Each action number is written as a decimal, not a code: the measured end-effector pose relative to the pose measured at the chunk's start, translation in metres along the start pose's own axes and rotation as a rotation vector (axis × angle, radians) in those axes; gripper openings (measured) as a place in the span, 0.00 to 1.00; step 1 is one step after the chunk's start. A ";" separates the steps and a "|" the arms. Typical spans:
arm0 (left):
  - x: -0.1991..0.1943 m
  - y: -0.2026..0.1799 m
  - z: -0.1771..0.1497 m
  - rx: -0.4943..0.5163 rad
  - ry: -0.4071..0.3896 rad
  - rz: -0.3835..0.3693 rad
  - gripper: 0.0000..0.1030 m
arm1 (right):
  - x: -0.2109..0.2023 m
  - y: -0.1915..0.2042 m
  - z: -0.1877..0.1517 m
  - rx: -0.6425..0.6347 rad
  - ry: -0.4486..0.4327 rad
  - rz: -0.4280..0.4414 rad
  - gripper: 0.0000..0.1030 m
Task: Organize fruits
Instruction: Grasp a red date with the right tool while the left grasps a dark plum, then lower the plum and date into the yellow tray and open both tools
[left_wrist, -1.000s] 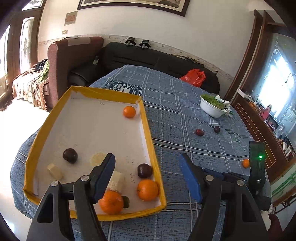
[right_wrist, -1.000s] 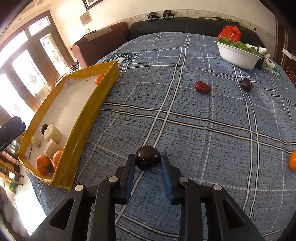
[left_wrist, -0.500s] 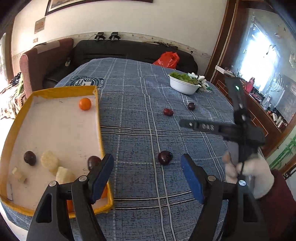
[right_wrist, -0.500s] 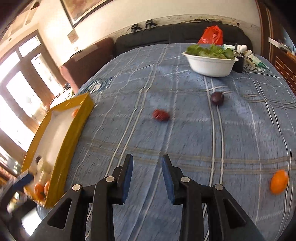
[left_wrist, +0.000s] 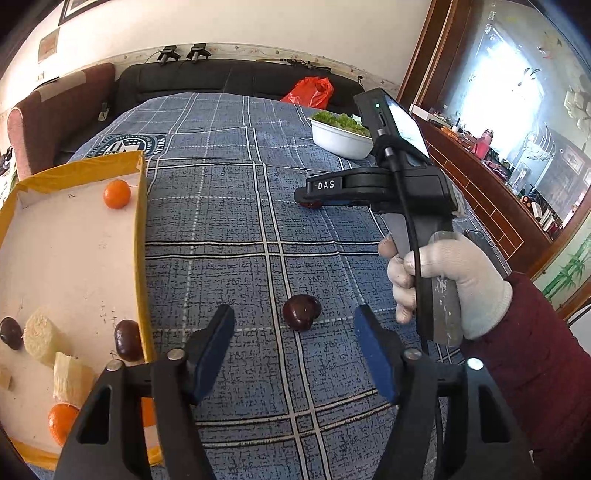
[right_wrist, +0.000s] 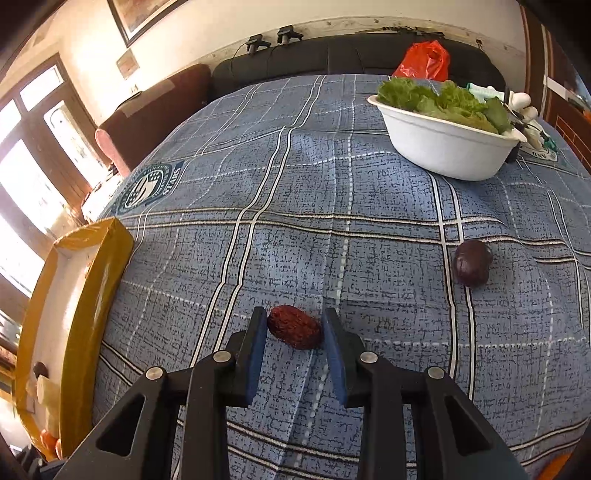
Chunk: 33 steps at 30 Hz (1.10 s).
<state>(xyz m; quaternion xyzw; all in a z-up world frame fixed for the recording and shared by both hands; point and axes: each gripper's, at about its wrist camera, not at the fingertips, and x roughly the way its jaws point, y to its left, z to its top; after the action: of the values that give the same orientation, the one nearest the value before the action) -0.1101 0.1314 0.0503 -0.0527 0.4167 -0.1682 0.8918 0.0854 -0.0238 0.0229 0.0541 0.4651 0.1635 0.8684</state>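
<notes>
Your left gripper (left_wrist: 293, 345) hangs low over the blue plaid tablecloth (left_wrist: 229, 266), fingers spread wide with nothing between the pads. Just ahead of its tips a dark plum (left_wrist: 301, 312) sits on the cloth, loose, touched by neither finger. Off to your left lies the yellow-rimmed tray (left_wrist: 142, 236), and it's filling up: an orange (left_wrist: 61, 422) in the near corner, pale cut chunks (left_wrist: 40, 338) beside it, a dark plum (left_wrist: 127, 339) tight against the tray's right wall, another dark one (left_wrist: 11, 332) at the left edge, and a lone orange (left_wrist: 117, 194) up in the far corner.

Your right gripper (right_wrist: 295, 328) is down at the cloth with its blue pads (right_wrist: 258, 343) bracketing a wrinkled red date (right_wrist: 294, 331). The gap is narrow, the date fills most of it, and it lies on the tablecloth; whether the pads are actually pressing it I cannot tell. In the left camera's view your gloved right hand (left_wrist: 443, 280) grips that tool's handle.

Further out on the right, a dark purple fruit (right_wrist: 472, 262) rests alone on the cloth, well apart from the date. Beyond it stands a white bowl (right_wrist: 443, 151) heaped with green leaves (right_wrist: 439, 98), and behind that a red plastic bag (right_wrist: 424, 61) against the black sofa (right_wrist: 351, 55).
</notes>
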 end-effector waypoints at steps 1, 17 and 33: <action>0.001 -0.001 0.001 0.000 0.004 -0.013 0.55 | -0.002 -0.001 -0.002 0.002 0.001 0.005 0.32; 0.064 -0.034 0.008 0.173 0.148 0.179 0.36 | -0.075 -0.032 -0.063 0.053 -0.041 0.053 0.32; -0.027 0.009 0.004 -0.003 -0.021 0.162 0.24 | -0.129 -0.001 -0.094 0.016 -0.091 0.072 0.32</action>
<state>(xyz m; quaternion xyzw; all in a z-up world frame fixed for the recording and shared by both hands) -0.1205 0.1493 0.0704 -0.0218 0.4104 -0.0942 0.9068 -0.0587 -0.0734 0.0721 0.0850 0.4241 0.1884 0.8817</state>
